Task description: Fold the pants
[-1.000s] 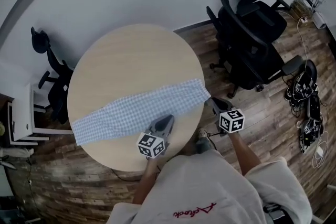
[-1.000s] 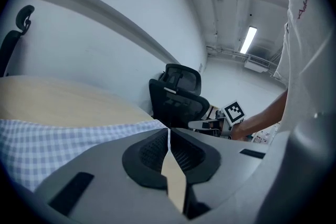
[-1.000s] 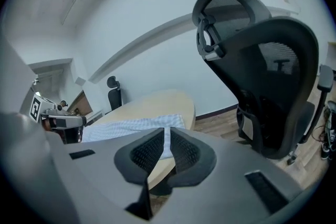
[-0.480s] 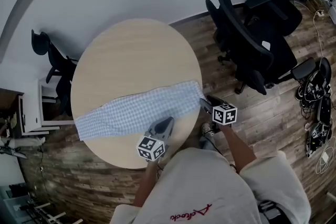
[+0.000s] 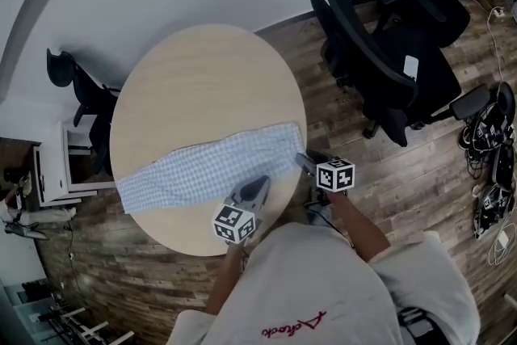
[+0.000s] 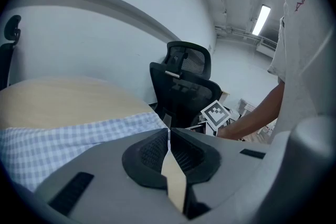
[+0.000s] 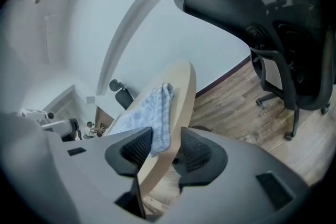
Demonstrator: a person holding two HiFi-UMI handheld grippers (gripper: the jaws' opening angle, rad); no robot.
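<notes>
Fold about to begin: right claw (image 5: 304, 163), jaws just opened wide, brackets the pants (image 5: 210, 170) end and table (image 5: 202, 85) edge; left claw (image 5: 262, 180), pressed together, hangs alongside. Next move, likely: pinch that end.

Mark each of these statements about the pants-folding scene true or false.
1. The checked pants lie on a round table. True.
2. The right gripper is clamped shut. False: its jaws have just been opening and stand apart, with the pants' end and the table's rim between them, unpressed.
3. The left gripper has its jaws together. True.
4. The pants hang over an office chair. False: they lie on the table, and the black chair stands apart on the floor.
</notes>
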